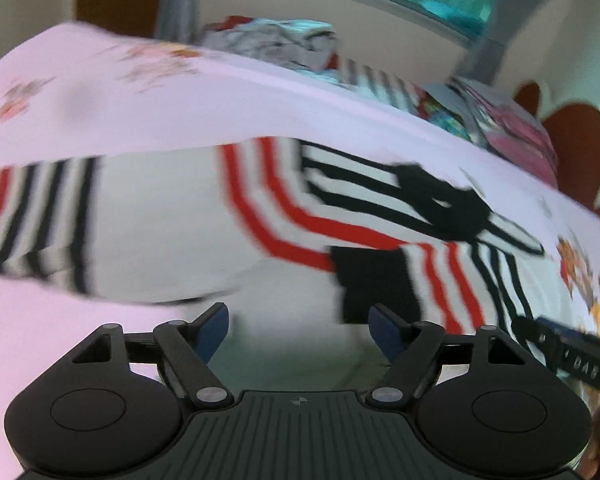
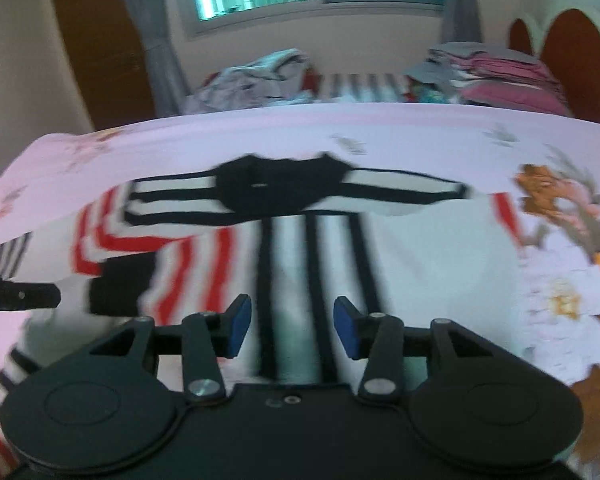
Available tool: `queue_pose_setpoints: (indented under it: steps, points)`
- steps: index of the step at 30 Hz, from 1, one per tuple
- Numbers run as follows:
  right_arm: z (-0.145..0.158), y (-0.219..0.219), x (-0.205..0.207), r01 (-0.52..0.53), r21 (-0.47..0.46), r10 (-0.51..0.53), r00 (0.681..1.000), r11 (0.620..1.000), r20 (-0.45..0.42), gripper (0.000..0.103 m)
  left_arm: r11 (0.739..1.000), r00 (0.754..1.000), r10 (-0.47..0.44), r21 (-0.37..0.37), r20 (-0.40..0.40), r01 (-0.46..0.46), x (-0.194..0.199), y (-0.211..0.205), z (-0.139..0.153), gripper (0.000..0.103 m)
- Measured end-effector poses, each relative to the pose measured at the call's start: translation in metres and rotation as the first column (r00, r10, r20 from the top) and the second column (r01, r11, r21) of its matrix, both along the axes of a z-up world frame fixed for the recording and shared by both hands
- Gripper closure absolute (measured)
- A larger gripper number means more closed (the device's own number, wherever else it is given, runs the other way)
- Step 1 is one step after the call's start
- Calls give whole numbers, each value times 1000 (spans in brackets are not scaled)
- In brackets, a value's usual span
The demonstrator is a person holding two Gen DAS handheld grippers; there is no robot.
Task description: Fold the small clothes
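White shirt (image 2: 300,248), red-black stripes, black collar, lying flat.

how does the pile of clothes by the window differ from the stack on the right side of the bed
The pile of clothes near the window is crumpled and loose, mostly grey and white; the stack near the headboard lies in flat, neat layers, mostly pink with grey on top. The pile mounds unevenly, while the stack has level edges. Both sit at the far end of the bed, beyond the striped shirt.
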State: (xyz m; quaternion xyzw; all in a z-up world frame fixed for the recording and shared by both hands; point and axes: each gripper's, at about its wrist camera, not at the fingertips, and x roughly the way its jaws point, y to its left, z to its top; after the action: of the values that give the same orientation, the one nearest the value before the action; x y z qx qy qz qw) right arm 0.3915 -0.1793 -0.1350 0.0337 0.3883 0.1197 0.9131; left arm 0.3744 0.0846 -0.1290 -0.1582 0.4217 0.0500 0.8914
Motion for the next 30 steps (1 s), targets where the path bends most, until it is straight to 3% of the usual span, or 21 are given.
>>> queue_pose_setpoints:
  steps: [7,14,17,21,27,29,30]
  points:
    - [6,56,-5,-42,19,42,999,999,-5,55,973,979,202,-118,12,-199,-49,108,-15,26]
    - [6,108,1,-67,-3,67,998,998,-4,55,918,930,366,-161,-17,-364,-76,199,-40,26]
    - [3,127,5,-68,-14,68,998,998,-7,54,899,913,407,-173,-11,-403,-78,230,-49,26]
    - [-3,142,12,-57,-40,56,998,998,-5,54,865,895,445,-263,9,-427,-71,262,-64,27]
    - [-10,144,24,0,-60,0,1000,998,-6,54,860,881,466,-276,83,-429,-47,275,-72,27]
    - [-14,145,28,9,-71,-10,1000,997,-9,54,855,871,482,-271,97,-443,-41,277,-72,38]
    - [-17,146,30,14,-75,-15,1000,997,-16,54,851,865,491,-270,100,-451,-38,280,-73,51]
